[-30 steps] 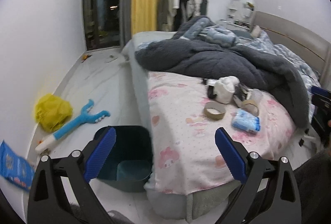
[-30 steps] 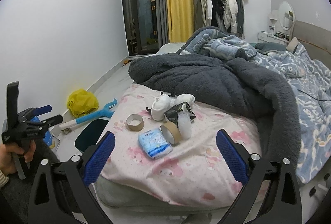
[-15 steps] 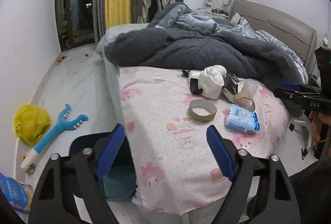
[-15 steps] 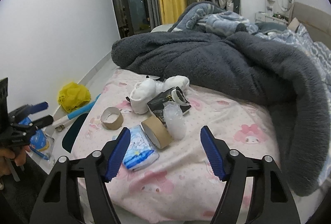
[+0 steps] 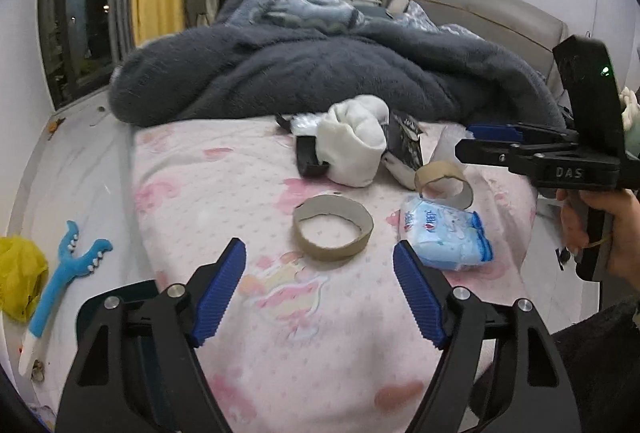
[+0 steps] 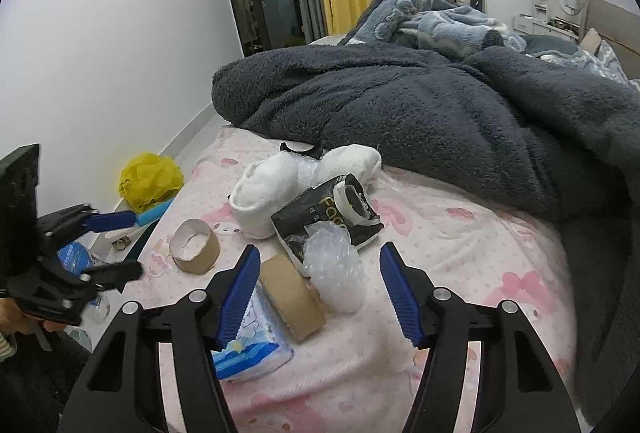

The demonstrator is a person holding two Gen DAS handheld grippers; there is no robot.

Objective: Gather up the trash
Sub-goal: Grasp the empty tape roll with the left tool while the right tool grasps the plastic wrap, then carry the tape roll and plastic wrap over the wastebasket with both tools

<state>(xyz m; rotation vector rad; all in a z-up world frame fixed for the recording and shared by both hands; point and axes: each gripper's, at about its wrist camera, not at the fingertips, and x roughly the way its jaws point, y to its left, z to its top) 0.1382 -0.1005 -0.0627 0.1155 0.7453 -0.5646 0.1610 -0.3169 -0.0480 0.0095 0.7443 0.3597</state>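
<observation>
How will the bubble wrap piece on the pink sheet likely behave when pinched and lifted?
The bubble wrap looks crumpled and thin, so it probably squashes and flops rather than holding shape. It seems very light. It leans on the cardboard tape core, which may shift or roll when the wrap lifts.

Matt cardboard tape ring point(image 5: 333, 232), fuzzy fleece blanket point(image 6: 420, 113), glossy bubble wrap point(image 6: 334, 265).

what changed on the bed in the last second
Both grippers came in closer over the pink sheet. The left gripper narrowed, short of the flat brown cardboard ring; the right gripper is closing around the upright brown tape roll and clear bubble wrap. Nothing gripped; the items stayed put.
</observation>
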